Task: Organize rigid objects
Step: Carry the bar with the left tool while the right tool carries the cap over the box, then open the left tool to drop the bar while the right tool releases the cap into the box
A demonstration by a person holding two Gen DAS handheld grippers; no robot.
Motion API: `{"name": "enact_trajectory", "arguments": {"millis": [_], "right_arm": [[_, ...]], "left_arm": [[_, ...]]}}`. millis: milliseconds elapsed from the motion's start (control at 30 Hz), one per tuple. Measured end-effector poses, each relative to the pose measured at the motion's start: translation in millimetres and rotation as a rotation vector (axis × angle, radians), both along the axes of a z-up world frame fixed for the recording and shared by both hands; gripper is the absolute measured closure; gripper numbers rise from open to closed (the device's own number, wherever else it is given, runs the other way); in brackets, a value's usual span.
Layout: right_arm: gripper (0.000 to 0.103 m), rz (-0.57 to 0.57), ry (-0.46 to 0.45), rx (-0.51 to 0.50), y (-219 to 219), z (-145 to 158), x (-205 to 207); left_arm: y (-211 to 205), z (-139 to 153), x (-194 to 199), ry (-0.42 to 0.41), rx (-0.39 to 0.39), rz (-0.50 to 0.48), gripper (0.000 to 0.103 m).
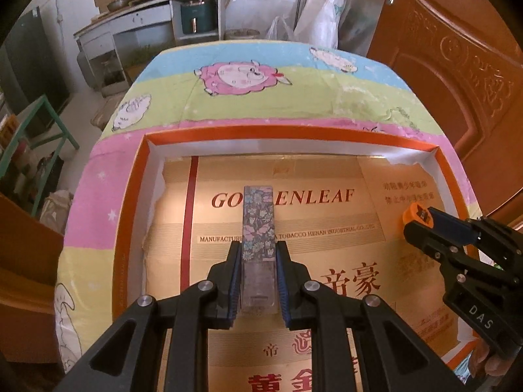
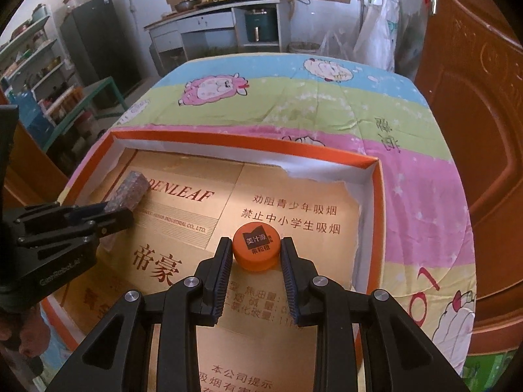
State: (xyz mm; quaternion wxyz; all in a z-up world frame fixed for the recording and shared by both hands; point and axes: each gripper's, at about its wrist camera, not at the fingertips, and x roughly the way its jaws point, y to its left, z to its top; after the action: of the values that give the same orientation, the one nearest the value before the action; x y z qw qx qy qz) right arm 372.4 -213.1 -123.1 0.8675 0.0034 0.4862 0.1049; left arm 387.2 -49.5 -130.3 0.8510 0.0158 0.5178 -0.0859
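My left gripper (image 1: 258, 248) is shut on a long flat block with a flower pattern (image 1: 258, 222), which sticks out forward over the gold floor of an orange-rimmed box (image 1: 127, 215). In the right wrist view the same block (image 2: 129, 192) shows at the left, clamped in the left gripper (image 2: 114, 212). My right gripper (image 2: 256, 248) is shut on an orange bottle cap (image 2: 256, 251) with a dark label, held just above the box floor near the box's right wall (image 2: 376, 215). From the left wrist view the cap (image 1: 412, 212) peeks out at the right gripper's tip (image 1: 416, 219).
The box (image 2: 228, 142) lies on a table under a pastel cloth with sheep (image 2: 294, 104). A brown door (image 2: 474, 98) stands close on the right. Kitchen counter (image 2: 209, 16), dark fridge (image 2: 98, 42) and shelves (image 2: 42, 65) are behind. A hand (image 2: 23, 330) shows at lower left.
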Motion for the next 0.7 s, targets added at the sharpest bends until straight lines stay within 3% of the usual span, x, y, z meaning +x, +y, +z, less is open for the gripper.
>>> {"name": "enact_trajectory", "arguments": {"millis": [200, 267, 333, 400, 500, 633, 700], "right_arm": [[0.07, 0.001, 0.014, -0.026, 3, -4, -1], [0.064, -0.001, 0.002, -0.047, 4, -5, -3], [0.05, -0.001, 0.0, -0.045, 5, -5, -5], [0.045, 0.002, -0.001, -0.049, 6, -6, -7], [0.044, 0.0, -0.007, -0.069, 6, -4, -12], [0.044, -0.012, -0.016, -0.046, 2, 1, -22], [0.043, -0.014, -0.028, -0.042, 0, 4, -29]], "left_arm": [[9, -1, -2, -0.015, -0.07, -0.014, 0.082], [12, -1, -4, -0.027, -0.095, -0.018, 0.081], [12, -1, -6, -0.036, -0.103, -0.032, 0.079], [11, -1, -8, -0.036, -0.103, -0.048, 0.072], [4, -1, -11, -0.04, -0.063, -0.057, 0.07], [-11, -4, -16, -0.081, 0.054, -0.078, 0.069], [-11, -3, -17, -0.094, 0.046, -0.072, 0.069]]}}
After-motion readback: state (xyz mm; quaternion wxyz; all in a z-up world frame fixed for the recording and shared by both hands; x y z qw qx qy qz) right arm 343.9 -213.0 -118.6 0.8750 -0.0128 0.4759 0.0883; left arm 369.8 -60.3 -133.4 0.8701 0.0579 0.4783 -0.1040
